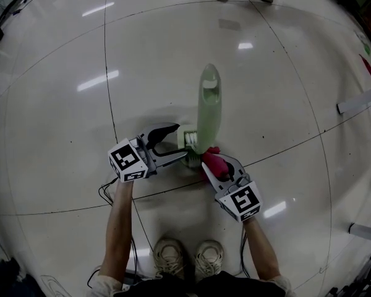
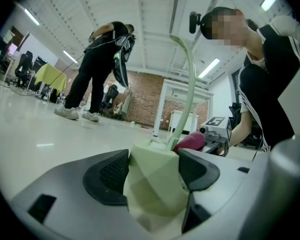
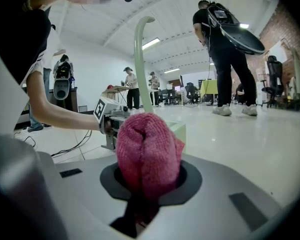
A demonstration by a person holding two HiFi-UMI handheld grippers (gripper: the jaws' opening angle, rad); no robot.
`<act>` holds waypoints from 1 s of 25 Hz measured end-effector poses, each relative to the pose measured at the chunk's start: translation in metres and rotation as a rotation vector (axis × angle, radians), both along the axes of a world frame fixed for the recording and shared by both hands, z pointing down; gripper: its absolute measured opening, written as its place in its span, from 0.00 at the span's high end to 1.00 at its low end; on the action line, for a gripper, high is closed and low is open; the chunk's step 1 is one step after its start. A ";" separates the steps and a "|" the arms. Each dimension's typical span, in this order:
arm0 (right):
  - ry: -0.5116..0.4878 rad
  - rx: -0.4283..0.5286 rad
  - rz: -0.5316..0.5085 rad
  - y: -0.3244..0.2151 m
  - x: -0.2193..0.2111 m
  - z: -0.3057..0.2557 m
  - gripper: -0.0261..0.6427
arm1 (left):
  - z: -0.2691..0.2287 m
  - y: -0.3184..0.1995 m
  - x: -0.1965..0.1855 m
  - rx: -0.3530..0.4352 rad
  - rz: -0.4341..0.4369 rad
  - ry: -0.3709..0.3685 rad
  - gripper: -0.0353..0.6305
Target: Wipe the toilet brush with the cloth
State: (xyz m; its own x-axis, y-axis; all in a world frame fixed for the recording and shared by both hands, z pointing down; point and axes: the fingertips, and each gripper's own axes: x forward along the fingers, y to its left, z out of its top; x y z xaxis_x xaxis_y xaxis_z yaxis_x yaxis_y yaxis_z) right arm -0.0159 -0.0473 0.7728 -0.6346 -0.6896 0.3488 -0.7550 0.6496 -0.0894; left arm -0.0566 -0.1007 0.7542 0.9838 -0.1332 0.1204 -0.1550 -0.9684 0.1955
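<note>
Faceted green brush holder point(image 2: 151, 201) clamped in left claw point(image 2: 152, 170); right claw point(image 3: 149, 178) clenches knitted cloth point(image 3: 147, 144).

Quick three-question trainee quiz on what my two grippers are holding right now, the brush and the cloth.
1. What colour is the cloth?
2. True or false: the right gripper is empty.
3. The left gripper is shut on: A the cloth, B the pale green brush holder, C nothing.
Key: 1 pink; 2 false, it grips the cloth; 3 B.
</note>
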 end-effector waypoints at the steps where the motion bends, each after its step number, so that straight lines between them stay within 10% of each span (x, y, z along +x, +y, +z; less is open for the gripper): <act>1: 0.009 0.004 0.003 0.000 0.003 0.000 0.86 | 0.000 0.002 0.001 0.001 0.002 0.001 0.51; 20: 0.157 0.082 0.076 -0.024 0.054 -0.001 0.86 | 0.000 0.025 0.010 -0.022 0.064 -0.002 0.51; 25: -0.007 0.083 0.368 -0.014 0.106 -0.013 0.86 | 0.005 0.024 0.010 -0.030 0.042 0.012 0.51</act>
